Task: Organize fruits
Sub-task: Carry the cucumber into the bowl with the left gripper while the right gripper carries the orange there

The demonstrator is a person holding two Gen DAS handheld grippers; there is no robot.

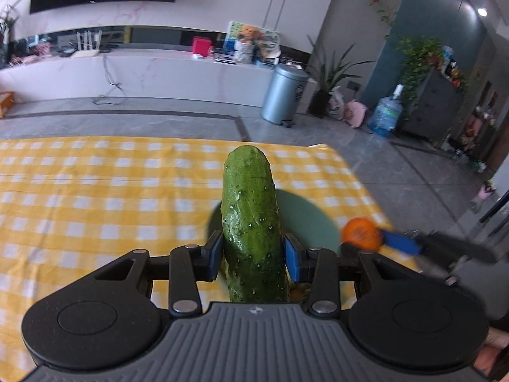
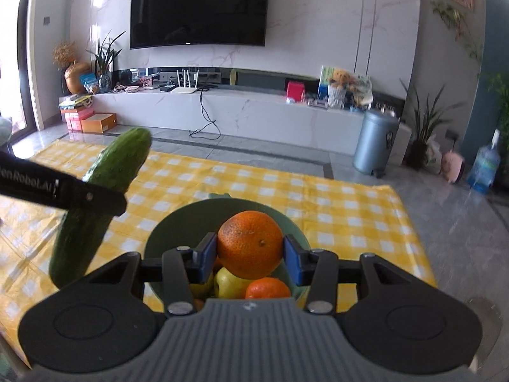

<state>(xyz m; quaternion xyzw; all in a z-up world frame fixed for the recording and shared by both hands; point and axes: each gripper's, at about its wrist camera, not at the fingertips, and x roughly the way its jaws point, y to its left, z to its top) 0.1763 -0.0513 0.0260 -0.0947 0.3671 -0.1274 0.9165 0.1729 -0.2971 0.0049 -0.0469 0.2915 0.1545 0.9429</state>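
Note:
My left gripper [image 1: 252, 256] is shut on a green cucumber [image 1: 249, 222], which stands nearly upright between the blue pads above the yellow checked cloth. The same cucumber [image 2: 105, 203] shows tilted at the left of the right wrist view, crossed by the left gripper's black finger [image 2: 63, 192]. My right gripper [image 2: 250, 256] is shut on a large orange [image 2: 249, 243], held just above a green bowl [image 2: 178, 222]. That bowl holds a yellow apple [image 2: 230, 281] and a smaller orange [image 2: 267, 288]. In the left wrist view the held orange [image 1: 361, 234] appears at the right beside the green bowl [image 1: 305, 219].
The table wears a yellow and white checked cloth [image 2: 334, 210] whose far edge meets a grey tiled floor. Beyond stand a white TV bench [image 2: 254, 111], a grey bin [image 2: 375, 141], potted plants [image 2: 426, 124] and a water bottle [image 2: 483, 168]. A hand [image 1: 490, 350] shows at the lower right.

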